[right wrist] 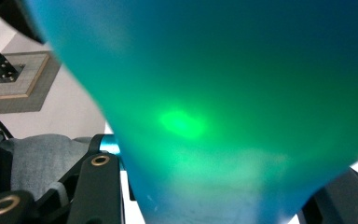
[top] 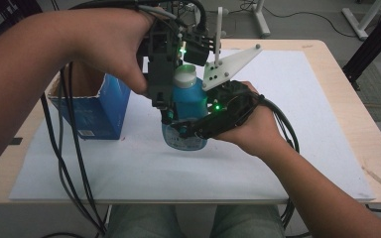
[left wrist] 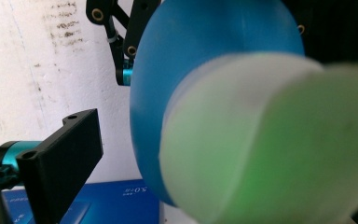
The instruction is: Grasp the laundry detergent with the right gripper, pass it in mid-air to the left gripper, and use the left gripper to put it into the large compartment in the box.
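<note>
The right gripper's (top: 186, 130) fingers squeeze the blue bottle (top: 187, 101), held up over the table (top: 327, 124). The left gripper's (top: 171, 84) fingers sit apart by the white cap (top: 184, 75), which looks still on.

A light wooden table (top: 327, 94) fills the middle of the frame, most of its top covered by a white sheet (top: 287, 114) (smudged with dark marks where the left gripper view shows it). Beyond the far edge, along the top of the frame, lies a grey floor (top: 297, 20) crossed by a thin cable, with white stand legs (top: 259, 17) at upper centre and a black metal frame (top: 372, 44) at upper right.
</note>
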A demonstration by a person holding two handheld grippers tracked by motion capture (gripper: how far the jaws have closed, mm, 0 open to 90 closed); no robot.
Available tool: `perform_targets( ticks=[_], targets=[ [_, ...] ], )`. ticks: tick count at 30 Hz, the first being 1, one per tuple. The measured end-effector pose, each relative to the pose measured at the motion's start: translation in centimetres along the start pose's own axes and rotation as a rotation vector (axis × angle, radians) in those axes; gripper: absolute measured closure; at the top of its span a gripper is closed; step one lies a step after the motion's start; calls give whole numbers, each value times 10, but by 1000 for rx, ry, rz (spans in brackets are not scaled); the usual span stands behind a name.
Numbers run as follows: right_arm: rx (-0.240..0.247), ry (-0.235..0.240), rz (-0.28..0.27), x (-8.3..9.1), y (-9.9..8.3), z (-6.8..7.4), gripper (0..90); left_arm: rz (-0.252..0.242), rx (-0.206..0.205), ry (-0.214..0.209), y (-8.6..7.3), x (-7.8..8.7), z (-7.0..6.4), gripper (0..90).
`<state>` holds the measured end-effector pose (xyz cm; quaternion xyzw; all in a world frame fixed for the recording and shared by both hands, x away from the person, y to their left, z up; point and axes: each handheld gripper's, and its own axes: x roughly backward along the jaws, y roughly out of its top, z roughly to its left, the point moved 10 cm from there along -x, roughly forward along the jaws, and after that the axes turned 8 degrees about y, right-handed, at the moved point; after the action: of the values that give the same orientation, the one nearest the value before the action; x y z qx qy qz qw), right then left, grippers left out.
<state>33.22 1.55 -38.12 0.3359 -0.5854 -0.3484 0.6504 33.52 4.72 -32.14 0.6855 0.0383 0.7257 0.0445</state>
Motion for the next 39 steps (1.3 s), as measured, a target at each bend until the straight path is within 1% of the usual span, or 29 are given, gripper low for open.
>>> perform_targets(
  ticks=[5, 6, 9, 11, 13, 15, 16, 20, 21, 22, 23, 24, 26, 27, 28, 32, 33, 34, 36, 39],
  targets=[
    [-4, 1, 1, -2, 1, -1, 464, 3, 12, 1, 2, -1, 1, 17],
    [3, 2, -2, -2, 1, -1, 464, 7, 9, 1, 2, -2, 2, 17],
    [0, 3, -5, -3, 1, -1, 464, 13, 9, 1, 2, -4, 3, 23],
    [5, 3, -3, -3, 1, -1, 464, 17, 1, 4, 3, -4, 4, 25],
    [4, 3, -2, -3, 1, -1, 464, 14, 5, -4, 4, -4, 3, 90],
    [3, 3, -2, -3, 1, -1, 464, 14, 2, -3, 5, -4, 3, 90],
    [1, 2, -3, -3, 1, -1, 464, 7, 13, -4, 6, -5, 1, 90],
    [-9, -5, -2, -2, 1, -1, 464, 9, 5, -5, 7, -6, 1, 90],
    [-8, 1, -3, -3, 1, -1, 464, 15, -1, -3, 7, -6, 2, 90],
    [-12, 3, -3, -3, 1, 0, 464, 11, 4, 0, 7, -6, 2, 94],
    [-5, 3, -3, -3, 1, 0, 464, 17, -6, 0, 6, -5, 2, 117],
    [-11, 0, -2, -3, 1, 0, 464, 15, -2, 1, 7, -5, 2, 127],
    [-11, 1, -5, -3, 1, 0, 464, 15, -1, 3, 6, -5, 3, 127],
    [-3, 3, -6, -3, 2, -1, 464, 16, -2, 4, 6, -4, 3, 128],
    [-9, -1, -7, -3, 2, -1, 464, 15, -3, 2, 6, -4, 3, 136],
    [-10, -4, -8, -3, 1, -1, 464, 10, 3, 5, 6, -5, 3, 150],
    [-7, -9, -6, -3, 1, -2, 464, 11, 1, 3, 6, -4, 3, 169],
    [-8, -4, -8, -3, 2, -1, 465, 11, 1, 2, 6, -4, 3, 190],
    [-2, 0, -10, -4, 2, -2, 464, 10, -1, 4, 7, -4, 3, 190],
    [-6, -3, -8, -3, 2, -2, 464, 15, -7, 5, 6, -4, 3, 191]
  ],
)
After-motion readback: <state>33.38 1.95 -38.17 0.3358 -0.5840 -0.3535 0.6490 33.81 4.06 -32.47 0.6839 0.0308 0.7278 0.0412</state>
